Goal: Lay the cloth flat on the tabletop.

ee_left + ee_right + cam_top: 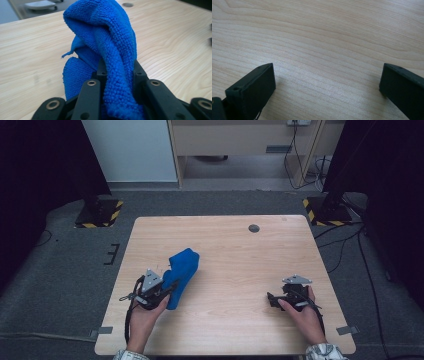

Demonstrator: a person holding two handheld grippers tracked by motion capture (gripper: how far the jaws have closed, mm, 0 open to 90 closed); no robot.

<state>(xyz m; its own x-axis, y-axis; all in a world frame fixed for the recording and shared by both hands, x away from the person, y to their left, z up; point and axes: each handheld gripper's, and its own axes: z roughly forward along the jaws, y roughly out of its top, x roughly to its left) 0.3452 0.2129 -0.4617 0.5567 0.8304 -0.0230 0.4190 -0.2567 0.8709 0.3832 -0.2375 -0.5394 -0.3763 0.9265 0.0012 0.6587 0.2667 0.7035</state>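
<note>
From above, the left gripper [167, 290] sits near the table's [230, 245] front left with one blue cloth [181, 272] rising from its tip toward the table's middle, while the left gripper view alone shows the jaws clamped tight on a bunched fold of that cloth [110, 42], the rest standing up just ahead of them over the wood. There are two grippers, one cloth and one table. On the right, well apart from the cloth, the right gripper [274, 300] rests in the hand, and its own view shows its jaws spread wide over bare wood [324, 37], holding nothing.
</note>
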